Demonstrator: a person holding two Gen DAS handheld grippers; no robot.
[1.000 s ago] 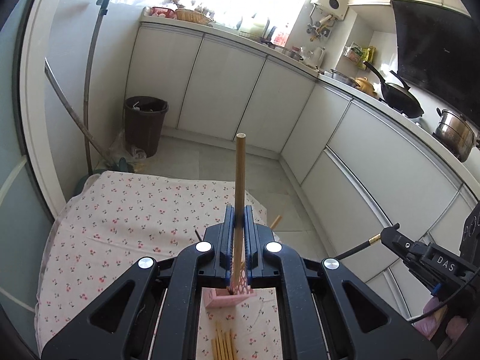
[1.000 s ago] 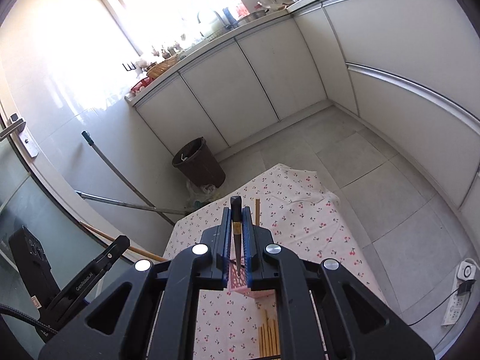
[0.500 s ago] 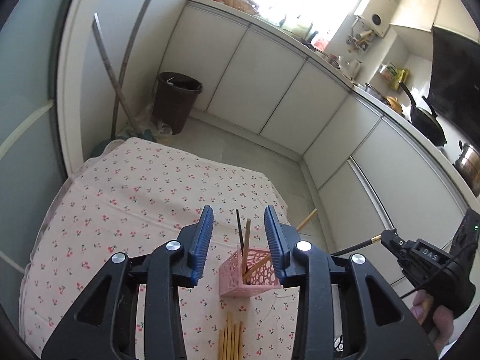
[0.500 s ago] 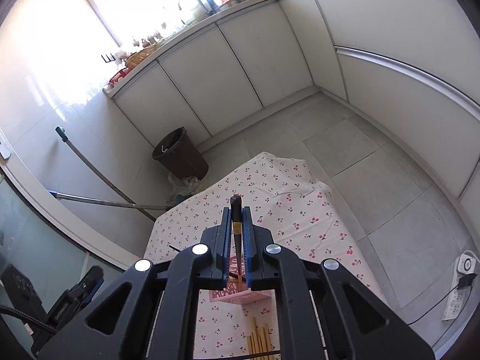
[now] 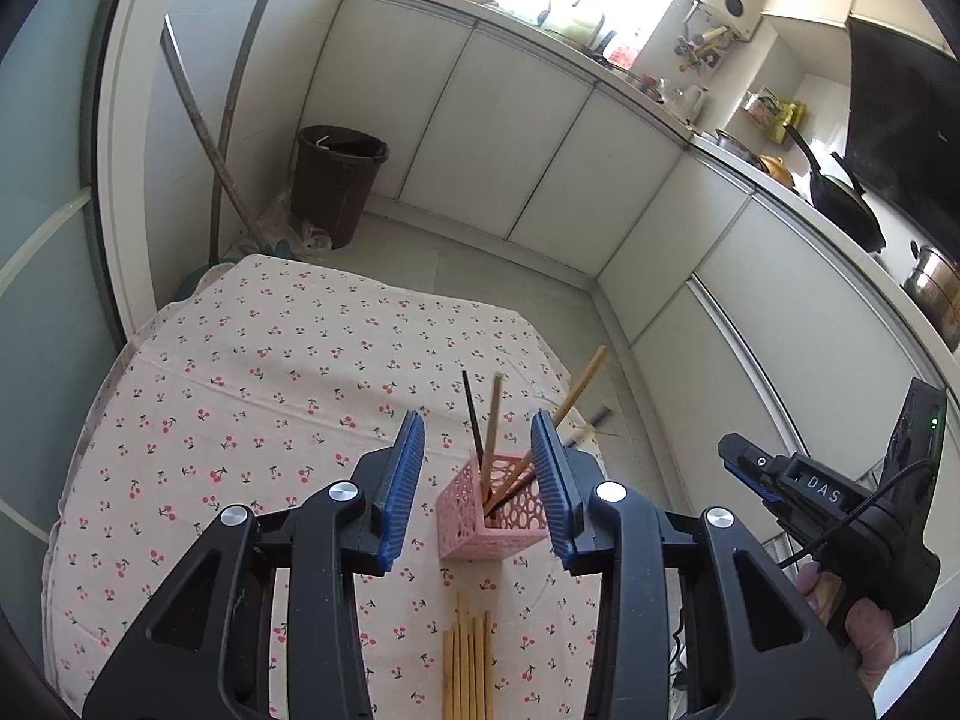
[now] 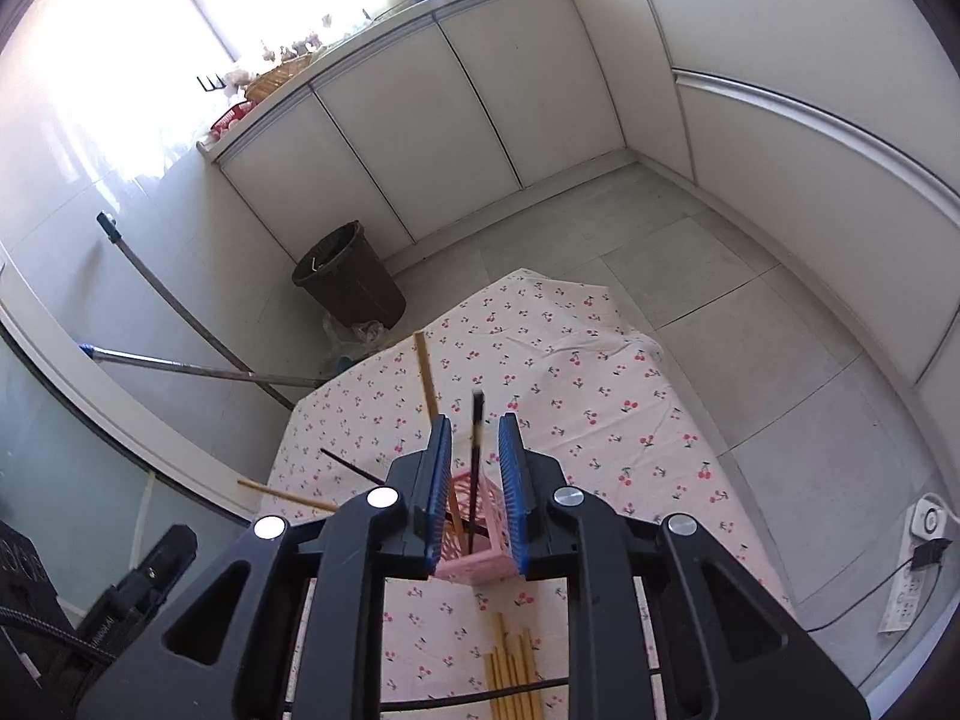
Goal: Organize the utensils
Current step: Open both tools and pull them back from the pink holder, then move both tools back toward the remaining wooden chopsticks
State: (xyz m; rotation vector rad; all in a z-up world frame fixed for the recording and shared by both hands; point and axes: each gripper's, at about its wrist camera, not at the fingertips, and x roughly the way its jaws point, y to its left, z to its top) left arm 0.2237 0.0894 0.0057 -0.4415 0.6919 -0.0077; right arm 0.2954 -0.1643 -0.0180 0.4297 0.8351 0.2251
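A pink lattice holder [image 5: 480, 513] stands on the cherry-print tablecloth [image 5: 252, 396], with several wooden and black chopsticks leaning in it. My left gripper [image 5: 477, 480] is open and empty just above and around the holder. My right gripper [image 6: 474, 483] is open above the same holder [image 6: 480, 564]; a black chopstick [image 6: 476, 450] stands loose between its jaws, its lower end in the holder. A bundle of wooden chopsticks [image 5: 468, 666] lies on the cloth near me; it also shows in the right wrist view [image 6: 513, 672].
The right gripper's body [image 5: 840, 516] shows at the right of the left wrist view. A dark bin [image 5: 336, 180] and mop handles [image 5: 204, 138] stand beyond the table. White cabinets [image 6: 480, 108] line the walls. A power strip [image 6: 918, 558] lies on the floor.
My left gripper opened and let go of its wooden chopstick, which now leans in the holder. My right gripper opened and released the black chopstick into the holder. Both views tilted down towards the table.
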